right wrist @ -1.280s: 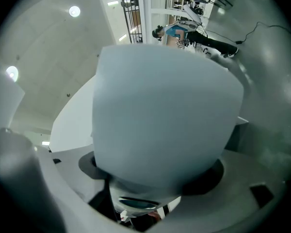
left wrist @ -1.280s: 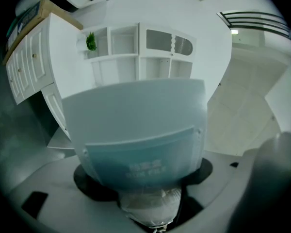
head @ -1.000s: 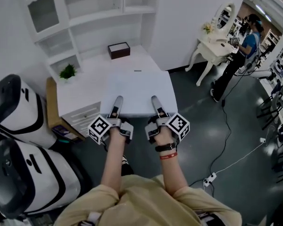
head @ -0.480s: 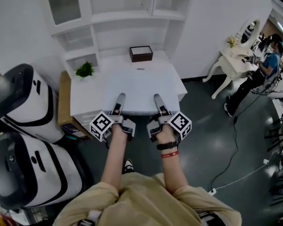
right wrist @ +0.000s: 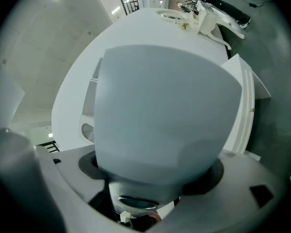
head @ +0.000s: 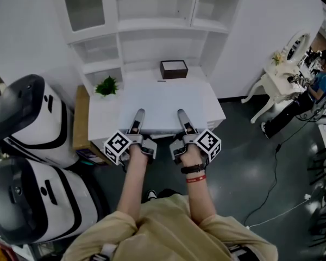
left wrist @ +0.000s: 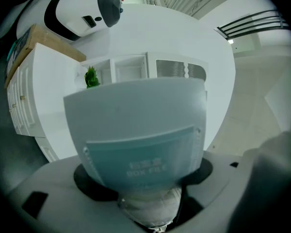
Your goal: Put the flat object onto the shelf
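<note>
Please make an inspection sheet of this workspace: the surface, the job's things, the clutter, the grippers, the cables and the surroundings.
Surface: white desk, bare at its left side.
Job's things: flat file held by its near edge over the desk; shelf unit behind.
Clutter: brown box at the desk's back; plant in a low cubby.
Grippers: left gripper and right gripper both shut on the flat file.
Cables: white cable on the floor, right.
Surroundings: white pods left; person far right.

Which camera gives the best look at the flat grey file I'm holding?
The head view: the whole flat file shows there, held at its near edge by the left gripper and right gripper. The left gripper view shows only its labelled pocket close up; the right gripper view only a plain face.
</note>
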The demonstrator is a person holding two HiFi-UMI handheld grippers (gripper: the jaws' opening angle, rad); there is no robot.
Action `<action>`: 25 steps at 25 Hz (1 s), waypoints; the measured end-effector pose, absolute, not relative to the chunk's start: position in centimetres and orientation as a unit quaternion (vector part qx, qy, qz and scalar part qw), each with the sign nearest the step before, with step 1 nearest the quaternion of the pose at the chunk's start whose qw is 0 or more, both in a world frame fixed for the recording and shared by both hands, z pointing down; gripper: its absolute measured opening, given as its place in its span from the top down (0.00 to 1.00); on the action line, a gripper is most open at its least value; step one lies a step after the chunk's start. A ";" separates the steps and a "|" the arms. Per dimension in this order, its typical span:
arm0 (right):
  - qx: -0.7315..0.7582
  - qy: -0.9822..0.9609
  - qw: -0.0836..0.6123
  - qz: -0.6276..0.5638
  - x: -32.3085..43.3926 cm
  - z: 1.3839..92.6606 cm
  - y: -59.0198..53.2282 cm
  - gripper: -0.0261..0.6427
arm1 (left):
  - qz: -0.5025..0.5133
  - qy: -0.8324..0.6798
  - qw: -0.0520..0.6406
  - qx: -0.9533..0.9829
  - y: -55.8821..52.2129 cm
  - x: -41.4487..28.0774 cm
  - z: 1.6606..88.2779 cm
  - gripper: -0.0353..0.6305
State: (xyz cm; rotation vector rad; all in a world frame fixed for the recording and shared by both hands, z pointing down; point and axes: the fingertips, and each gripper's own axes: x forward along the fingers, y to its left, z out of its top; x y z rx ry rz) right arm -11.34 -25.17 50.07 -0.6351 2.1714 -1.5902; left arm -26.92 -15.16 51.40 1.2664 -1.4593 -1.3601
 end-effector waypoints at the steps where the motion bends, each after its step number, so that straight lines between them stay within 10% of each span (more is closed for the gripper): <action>1: -0.224 0.771 0.187 -0.566 -11.6 50.1 -25.3 0.38 | -0.533 -0.572 0.379 0.495 -15.2 -27.2 51.4 0.41; 25: -0.205 0.753 0.132 -0.611 -19.4 49.3 -35.7 0.38 | -0.534 -0.616 0.384 0.434 -23.7 -33.6 50.2 0.41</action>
